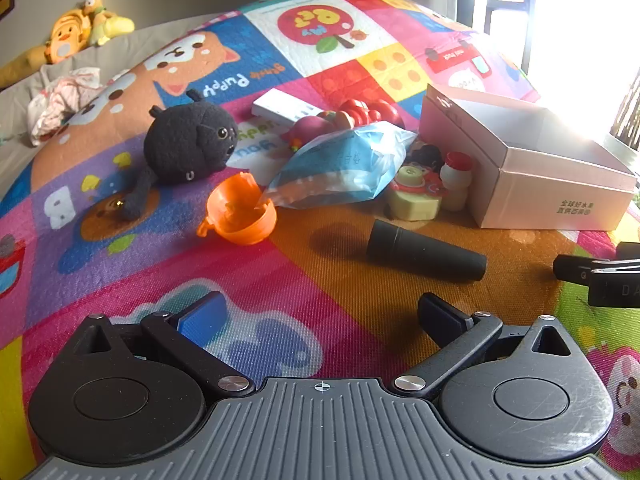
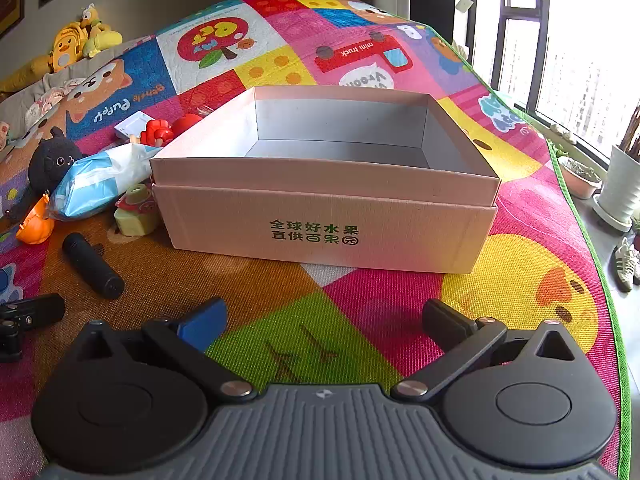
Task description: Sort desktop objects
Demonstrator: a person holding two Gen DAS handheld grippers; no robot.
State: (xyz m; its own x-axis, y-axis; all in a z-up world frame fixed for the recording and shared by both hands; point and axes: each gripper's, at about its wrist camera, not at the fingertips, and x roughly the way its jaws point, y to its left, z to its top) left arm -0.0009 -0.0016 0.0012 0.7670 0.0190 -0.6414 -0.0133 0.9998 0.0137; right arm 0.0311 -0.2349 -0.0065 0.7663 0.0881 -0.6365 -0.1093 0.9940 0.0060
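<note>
Gaping empty, both tongs [image 1: 320,316] [image 2: 324,320] before pink open-topped box [image 2: 324,220], green lettering.

Colourful cartoon play mat [image 2: 360,308] covers the surface. Yellow plush toys [image 2: 76,42] at 10 o'clock against grey wall, crumpled cloth [image 1: 60,100] just below. Window [image 2: 580,60] at 2 o'clock, white plant pot [image 2: 622,188] and shoe [image 2: 626,262] at 3.

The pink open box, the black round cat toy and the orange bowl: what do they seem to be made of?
Pink open box: likely matte cardboard, with folded edges and printed text. Black round cat toy: plush fabric, fuzzy surface. Orange bowl: probably glossy, translucent plastic.
</note>
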